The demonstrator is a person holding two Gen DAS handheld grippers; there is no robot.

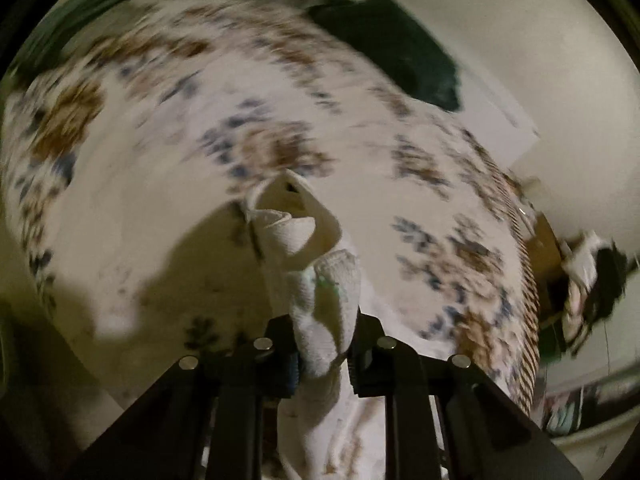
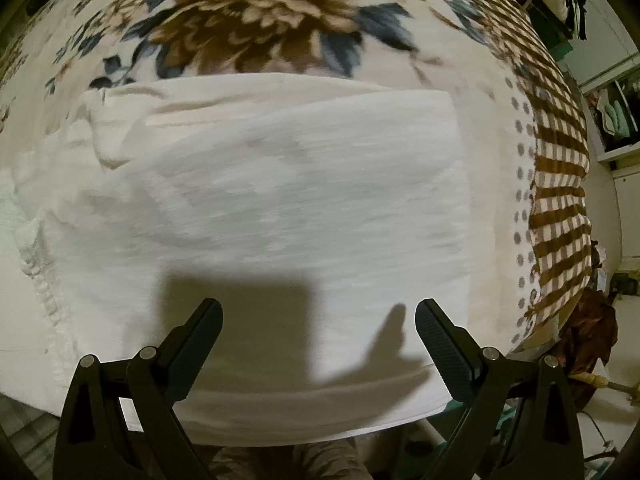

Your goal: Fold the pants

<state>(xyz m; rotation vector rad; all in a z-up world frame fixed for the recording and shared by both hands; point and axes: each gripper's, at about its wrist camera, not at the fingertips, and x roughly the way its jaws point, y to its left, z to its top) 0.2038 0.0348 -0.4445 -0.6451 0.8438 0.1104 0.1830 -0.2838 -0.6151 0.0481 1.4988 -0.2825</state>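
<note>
The white pants lie spread on a floral blanket in the right wrist view, with a textured waistband at the left. My right gripper is open and empty, its fingers hovering just above the near part of the pants. In the left wrist view, my left gripper is shut on a bunched, ribbed part of the white pants and holds it lifted above the blanket; a fold of cloth curls open beyond the fingers. That view is motion-blurred.
The blanket has a brown checked border at its right edge. A dark green garment lies at the blanket's far edge. Shelves with clothes stand at the right; clutter sits off the bed's right side.
</note>
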